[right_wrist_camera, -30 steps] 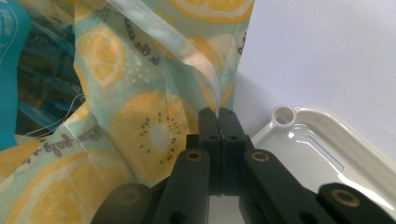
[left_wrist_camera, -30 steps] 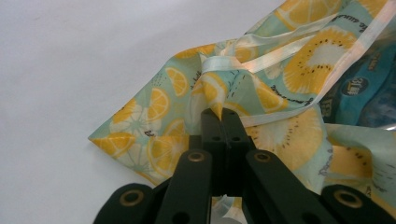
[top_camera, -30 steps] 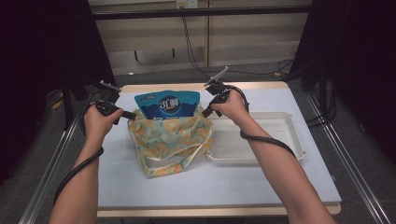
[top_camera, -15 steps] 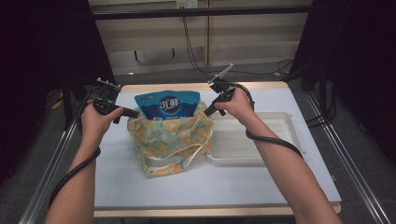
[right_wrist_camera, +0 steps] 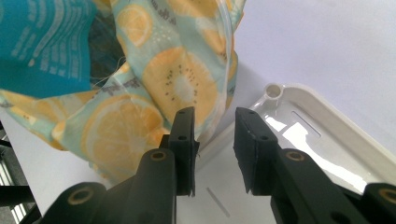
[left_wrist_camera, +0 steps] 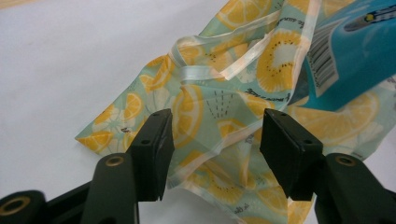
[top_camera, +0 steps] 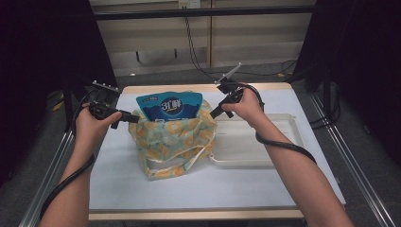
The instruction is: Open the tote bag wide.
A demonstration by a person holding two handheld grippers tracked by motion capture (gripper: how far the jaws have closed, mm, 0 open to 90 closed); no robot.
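A fabric bag (top_camera: 172,142) printed with lemon slices stands on the white table, and a blue packet (top_camera: 169,105) sticks up out of its mouth. My left gripper (top_camera: 135,119) hovers at the bag's left top corner and my right gripper (top_camera: 213,114) at its right top corner. In the left gripper view the gripper (left_wrist_camera: 217,123) has just been opening; the bag (left_wrist_camera: 224,88) and its pale strap lie beyond the parted jaws, unpinched. In the right gripper view the gripper (right_wrist_camera: 214,119) has also just been opening, with the bag's edge (right_wrist_camera: 182,79) just beside the left jaw.
A shallow white tray (top_camera: 283,142) lies on the table (top_camera: 118,189) right of the bag, its corner (right_wrist_camera: 327,140) under my right gripper. Cables trail from both grippers along the forearms. Metal rails run along both table sides.
Both grippers were shut on the bag's top corners; their jaws have parted and let the fabric go. Both hands have lifted slightly and drawn outward.
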